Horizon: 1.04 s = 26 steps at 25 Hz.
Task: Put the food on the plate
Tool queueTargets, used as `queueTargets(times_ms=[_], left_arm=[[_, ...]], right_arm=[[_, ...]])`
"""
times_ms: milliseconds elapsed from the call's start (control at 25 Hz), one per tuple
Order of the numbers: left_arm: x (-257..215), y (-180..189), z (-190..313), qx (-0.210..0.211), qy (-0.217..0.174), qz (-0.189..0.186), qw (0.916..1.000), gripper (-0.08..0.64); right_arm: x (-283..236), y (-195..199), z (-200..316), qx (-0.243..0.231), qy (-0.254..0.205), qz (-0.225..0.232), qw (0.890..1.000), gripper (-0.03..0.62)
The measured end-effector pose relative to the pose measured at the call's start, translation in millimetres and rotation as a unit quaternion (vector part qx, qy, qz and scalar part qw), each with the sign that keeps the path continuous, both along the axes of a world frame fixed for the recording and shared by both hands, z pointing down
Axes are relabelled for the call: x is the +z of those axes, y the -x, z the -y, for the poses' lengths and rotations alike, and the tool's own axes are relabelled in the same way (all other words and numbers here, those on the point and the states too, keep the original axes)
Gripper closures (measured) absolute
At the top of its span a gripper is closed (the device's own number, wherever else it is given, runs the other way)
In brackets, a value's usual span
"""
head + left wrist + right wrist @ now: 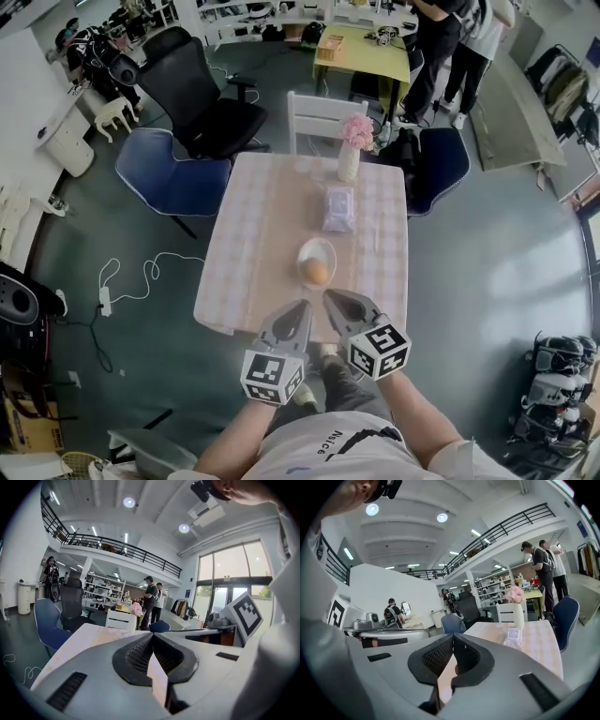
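A round orange-brown piece of food [316, 272] lies on a small white plate [317, 243] near the middle of the checked table [253, 234]. Beyond it a clear plastic bag [338, 208] lies flat, and a white vase of pink flowers [349, 161] stands at the far edge. Both grippers hover side by side over the table's near edge, just short of the plate. My left gripper [298, 309] is shut with nothing in it, its tips meeting [152, 635]. My right gripper [334, 298] is also shut and empty [453, 635]. The right gripper view shows the bag [513, 637] and vase [518, 614].
A white chair [323, 114] stands behind the table, a black office chair [202, 98] and a blue chair [169, 178] to its far left, another blue chair [441, 164] to its right. Two people [450, 47] stand by a yellow desk. Cables [141, 277] lie on the floor at left.
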<state>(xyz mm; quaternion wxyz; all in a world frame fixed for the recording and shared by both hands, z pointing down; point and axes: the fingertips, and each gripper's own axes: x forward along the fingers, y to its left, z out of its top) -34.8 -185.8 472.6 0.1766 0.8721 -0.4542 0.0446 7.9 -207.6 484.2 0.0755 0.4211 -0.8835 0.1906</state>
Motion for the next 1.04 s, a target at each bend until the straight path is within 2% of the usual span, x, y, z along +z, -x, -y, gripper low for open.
queueTargets(times_ms=[360, 680, 1040], left_arm=[[-42, 6, -20, -0.002, -0.042, -0.005, 0.9991, 0.554], [-61, 5, -38, 0.004, -0.068, -0.004, 0.9977, 0.554], [-61, 15, -49, -0.009, -0.068, -0.003, 0.9976, 0.554]], right_arm=[[-43, 1, -28, 0.012, -0.040, 0.010, 0.999, 0.575], [-67, 0, -48, 0.018, -0.068, 0.007, 0.997, 0.576], [-70, -5, -62, 0.029, -0.070, 0.009, 0.997, 0.576]])
